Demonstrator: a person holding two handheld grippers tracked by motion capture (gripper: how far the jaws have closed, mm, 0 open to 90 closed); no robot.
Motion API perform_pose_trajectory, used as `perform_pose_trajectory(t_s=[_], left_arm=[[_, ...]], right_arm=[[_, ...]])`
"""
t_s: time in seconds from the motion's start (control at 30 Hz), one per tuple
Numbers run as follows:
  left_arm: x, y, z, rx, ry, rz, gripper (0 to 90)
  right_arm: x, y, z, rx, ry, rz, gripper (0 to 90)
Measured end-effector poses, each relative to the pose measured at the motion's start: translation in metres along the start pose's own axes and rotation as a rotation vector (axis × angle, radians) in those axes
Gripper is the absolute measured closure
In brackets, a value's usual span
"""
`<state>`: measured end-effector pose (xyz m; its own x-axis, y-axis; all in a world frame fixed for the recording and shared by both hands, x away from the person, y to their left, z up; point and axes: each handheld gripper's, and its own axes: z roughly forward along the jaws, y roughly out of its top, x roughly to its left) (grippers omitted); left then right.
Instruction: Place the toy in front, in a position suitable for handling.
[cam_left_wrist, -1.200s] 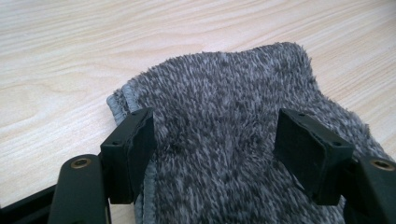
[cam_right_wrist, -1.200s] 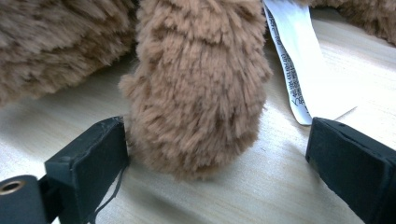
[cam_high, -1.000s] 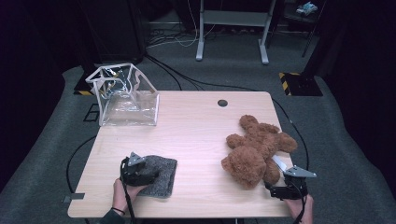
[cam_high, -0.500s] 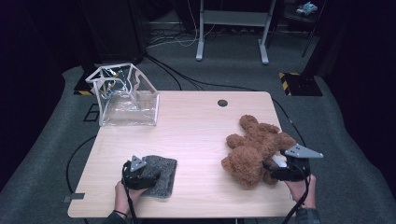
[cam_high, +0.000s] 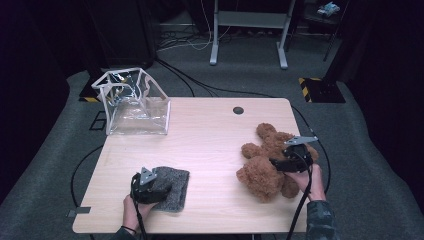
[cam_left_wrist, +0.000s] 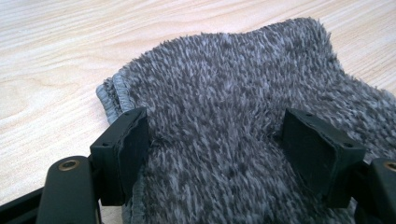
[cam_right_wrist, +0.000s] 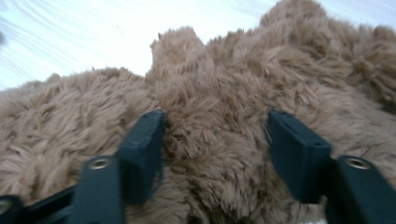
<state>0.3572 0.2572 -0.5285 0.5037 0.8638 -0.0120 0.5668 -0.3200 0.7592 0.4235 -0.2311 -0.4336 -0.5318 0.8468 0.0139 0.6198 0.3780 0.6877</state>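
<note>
a dark room with grey carpet, black cables and a metal stand surrounds a pale wooden table (cam_high: 210, 145). from above, the table carries a clear plastic bag (cam_high: 136, 106) at its far left corner; it stands open-topped with white edging, and what lies inside is too tangled to name. a grey fuzzy cloth (cam_high: 172, 186) lies near the front left, and a brown teddy bear (cam_high: 267, 160) sprawls at the right.

the high view places the left gripper (cam_high: 145, 186) on the cloth's left part, but not how its jaws stand. the left gripper view supplies that: the two black pads sit against a raised fold of the cloth (cam_left_wrist: 224, 126), pinching it between them, so the gripper is grasping the cloth.

the right gripper (cam_high: 290, 162) rests over the bear's right side in the high view. the right gripper view, somewhat blurred, shows brown fur (cam_right_wrist: 215, 130) bulging between the jaws, which have just been closing; both pads press into the plush, clenched on the bear.
</note>
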Motion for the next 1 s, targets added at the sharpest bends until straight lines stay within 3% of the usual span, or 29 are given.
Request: perform_pose_trajectory(t_s=[0.27,0.3,0.47,0.73,0.8,1.0], left_arm=[[0.0,0.0,0.0,-0.001,0.0,-0.001,23.8],[0.0,0.0,0.0,-0.001,0.0,-0.001,23.7],[0.0,0.0,0.0,-0.003,0.0,-0.003,23.8],[0.0,0.0,0.0,-0.007,0.001,-0.004,23.9],[0.0,-0.001,0.001,-0.014,0.006,-0.005,23.9],[0.0,-0.001,0.001,-0.014,0.006,-0.005,23.9]], right_arm=[[0.001,-0.007,0.007,0.019,-0.003,0.008,70.2],[0.002,-0.009,0.009,-0.001,-0.004,0.015,76.4],[0.006,-0.008,0.004,-0.034,-0.031,-0.005,82.6],[0.013,0.006,-0.008,-0.057,-0.079,-0.035,84.8],[0.016,0.012,-0.012,-0.07,-0.1,-0.015,85.2],[0.018,0.027,-0.022,-0.087,-0.124,-0.016,85.7]])
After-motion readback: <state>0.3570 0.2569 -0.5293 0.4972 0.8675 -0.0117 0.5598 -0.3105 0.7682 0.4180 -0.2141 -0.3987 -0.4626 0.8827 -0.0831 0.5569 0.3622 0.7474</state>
